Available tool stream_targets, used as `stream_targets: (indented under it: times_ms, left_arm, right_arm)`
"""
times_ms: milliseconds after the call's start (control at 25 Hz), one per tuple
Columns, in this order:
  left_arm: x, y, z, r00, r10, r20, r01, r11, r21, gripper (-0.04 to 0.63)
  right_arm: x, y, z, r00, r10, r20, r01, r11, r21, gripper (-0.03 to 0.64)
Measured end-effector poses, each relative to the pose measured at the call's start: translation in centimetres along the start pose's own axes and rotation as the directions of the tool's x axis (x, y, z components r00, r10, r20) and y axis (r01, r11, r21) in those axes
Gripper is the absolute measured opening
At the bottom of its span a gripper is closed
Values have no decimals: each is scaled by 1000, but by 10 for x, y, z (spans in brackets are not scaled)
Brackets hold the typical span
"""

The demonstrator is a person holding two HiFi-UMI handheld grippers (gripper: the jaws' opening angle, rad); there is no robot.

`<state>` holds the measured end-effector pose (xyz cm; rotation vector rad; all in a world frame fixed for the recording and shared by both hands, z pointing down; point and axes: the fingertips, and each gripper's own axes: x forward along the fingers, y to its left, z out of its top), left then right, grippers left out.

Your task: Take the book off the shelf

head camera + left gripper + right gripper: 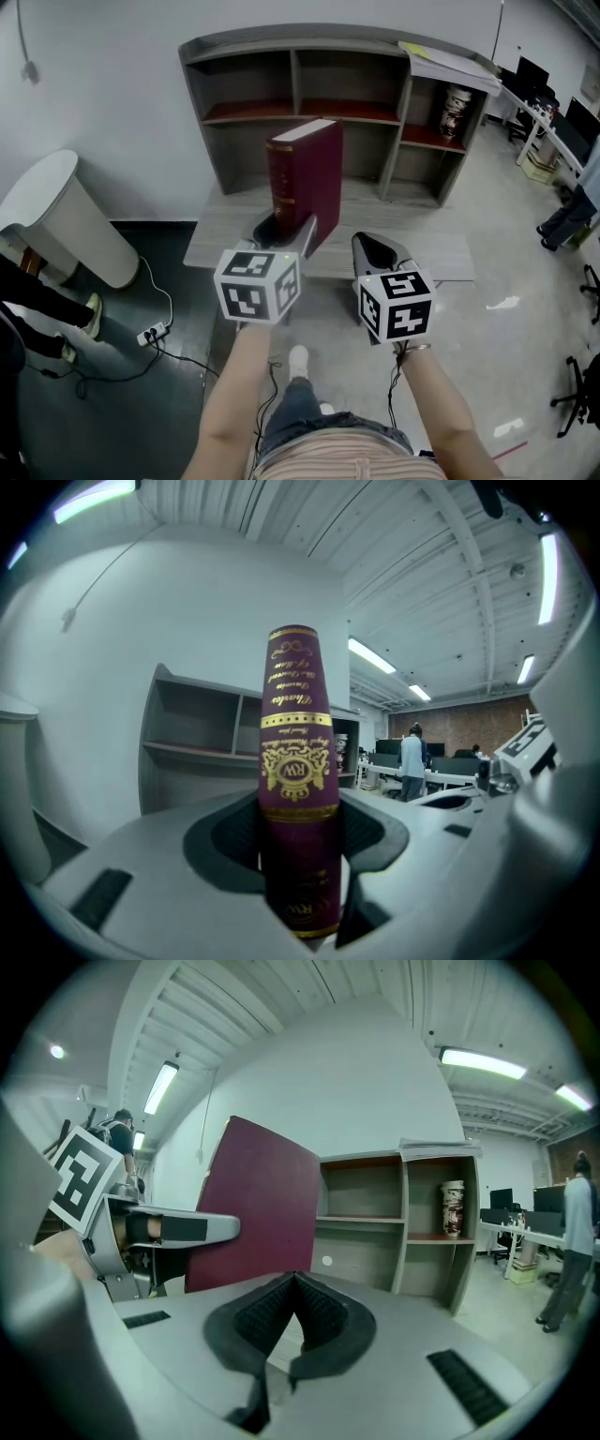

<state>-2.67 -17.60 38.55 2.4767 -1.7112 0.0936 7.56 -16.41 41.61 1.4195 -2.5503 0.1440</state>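
Note:
A thick maroon book (305,183) with gold print on its spine (298,752) stands upright over the grey table (441,253), in front of the grey shelf unit (337,112). My left gripper (289,230) is shut on the book's lower spine edge, with a jaw on each cover (298,855). My right gripper (370,246) hovers just to the right of the book, apart from it. Its jaws are shut with nothing between them (295,1279). In the right gripper view the book's cover (258,1208) fills the left middle.
A patterned cup (457,111) stands in the shelf's right compartment, and papers (450,61) lie on its top. A white bin (66,220) stands at the left. Cables and a power strip (150,333) lie on the floor. Desks and a person (411,761) are further off.

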Motion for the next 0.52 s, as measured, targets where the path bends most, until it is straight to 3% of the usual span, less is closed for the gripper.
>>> stream_targets:
  times_ms: [520]
  left_arm:
    - [-12, -4, 2, 1000, 11, 4, -11, 1000, 3, 204]
  right_arm:
    - [-10, 5, 1, 1000, 3, 10, -2, 1000, -16, 8]
